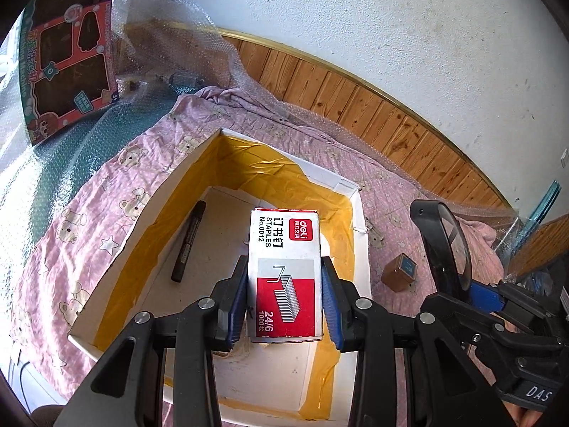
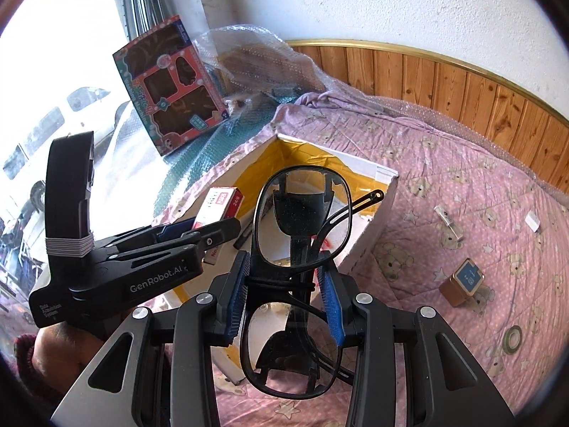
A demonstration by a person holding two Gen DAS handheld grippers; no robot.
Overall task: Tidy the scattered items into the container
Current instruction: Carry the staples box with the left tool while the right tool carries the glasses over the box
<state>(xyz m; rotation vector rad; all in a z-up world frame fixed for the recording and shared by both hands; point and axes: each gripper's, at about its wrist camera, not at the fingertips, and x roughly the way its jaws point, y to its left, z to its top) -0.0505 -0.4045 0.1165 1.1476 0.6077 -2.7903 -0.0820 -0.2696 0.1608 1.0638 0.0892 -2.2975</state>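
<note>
The left gripper [image 1: 284, 302] clamps a staple box [image 1: 284, 274] over the open cardboard box [image 1: 156, 192], likely ready to drop it beside the marker [image 1: 188, 242] (already inside). The right gripper [image 2: 284, 306] pinches black glasses [image 2: 295, 274] near the rim; a small tin [image 2: 462, 283] waits farther off on the pink bedsheet [image 2: 462, 178].
</note>
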